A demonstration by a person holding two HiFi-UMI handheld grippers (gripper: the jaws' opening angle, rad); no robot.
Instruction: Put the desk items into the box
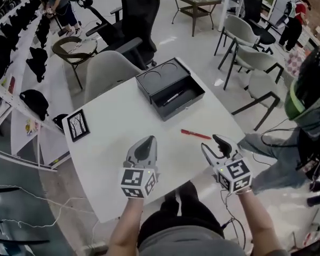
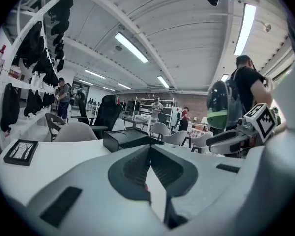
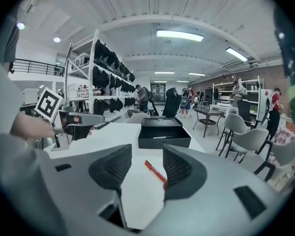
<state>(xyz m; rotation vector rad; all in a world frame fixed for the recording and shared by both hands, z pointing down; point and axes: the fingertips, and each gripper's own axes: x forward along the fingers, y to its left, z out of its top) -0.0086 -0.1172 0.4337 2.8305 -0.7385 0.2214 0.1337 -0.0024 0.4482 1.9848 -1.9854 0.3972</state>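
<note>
Seeing a black-framed picture (image 1: 78, 125) lying flat on the white desk (image 1: 112, 143), ahead and well to the left of the left tool (image 1: 148, 141). Holding that left tool low over the desk's near part, jaws pressed together with nothing between them, tips pointing away toward the black box (image 1: 170, 88). Noting the box standing open at the desk's far edge, ahead of both tools and well apart from them, with a dark pen (image 1: 173, 98) lying in its nearer half and two round shapes showing in its farther half. Finding a red pen (image 1: 196, 134) lying on the desk between the box and the right tool (image 1: 213, 145), just ahead of that tool's tips and slightly to their left, not touching them. Holding the right tool beside the left one, jaws standing apart and gripping nothing, the red pen showing beyond the gap in the right gripper view.
</note>
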